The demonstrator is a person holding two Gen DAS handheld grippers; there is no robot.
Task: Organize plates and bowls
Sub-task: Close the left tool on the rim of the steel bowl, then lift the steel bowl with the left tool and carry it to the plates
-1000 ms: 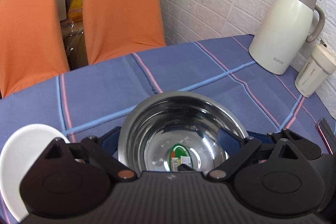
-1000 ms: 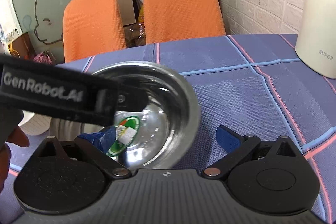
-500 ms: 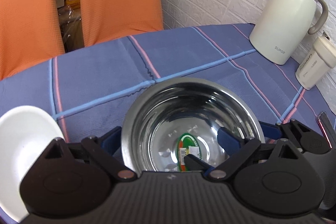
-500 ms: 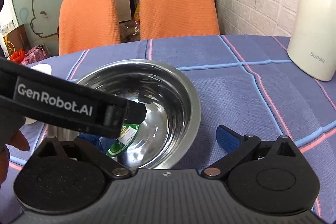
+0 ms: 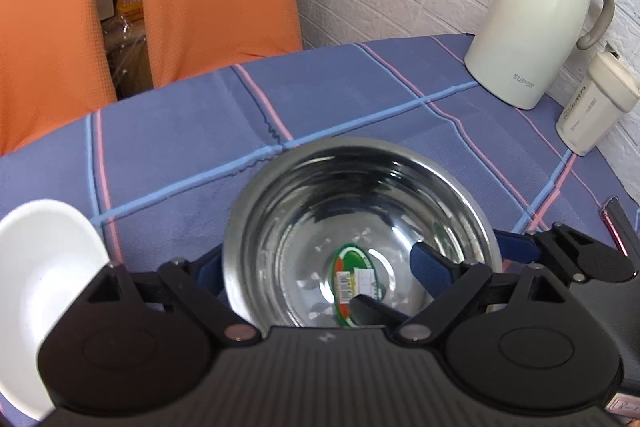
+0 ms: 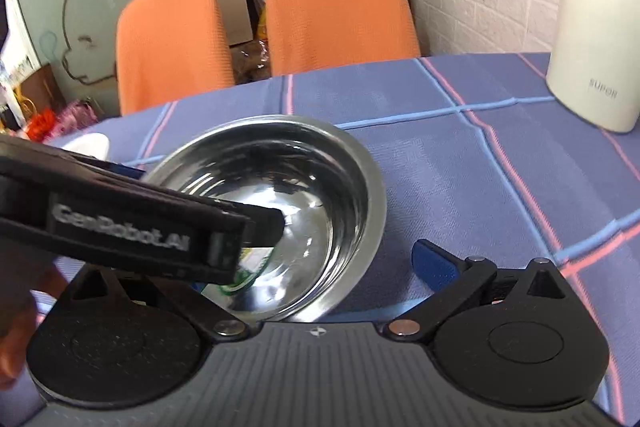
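my left gripper (image 5: 316, 277) stands apart, straddling the near-left wall of the steel bowl (image 5: 360, 223): one finger outside the rim, the other inside near the green sticker (image 5: 354, 279). nothing is clamped yet, as far as i can see. my right gripper (image 6: 304, 267) is also apart; its right finger lies on the cloth just beside the bowl, its left finger is hidden behind the left tool, so i can't tell if it straddles the rim. the bowl sits upright on the blue cloth (image 5: 180, 147), mid-table, with a white plate (image 5: 36, 259) just to its left and the jug (image 5: 536, 27) well apart. i judge this the grasp step. next i should close on the rim squarely, since thin polished steel may slip, then lift toward the plate.
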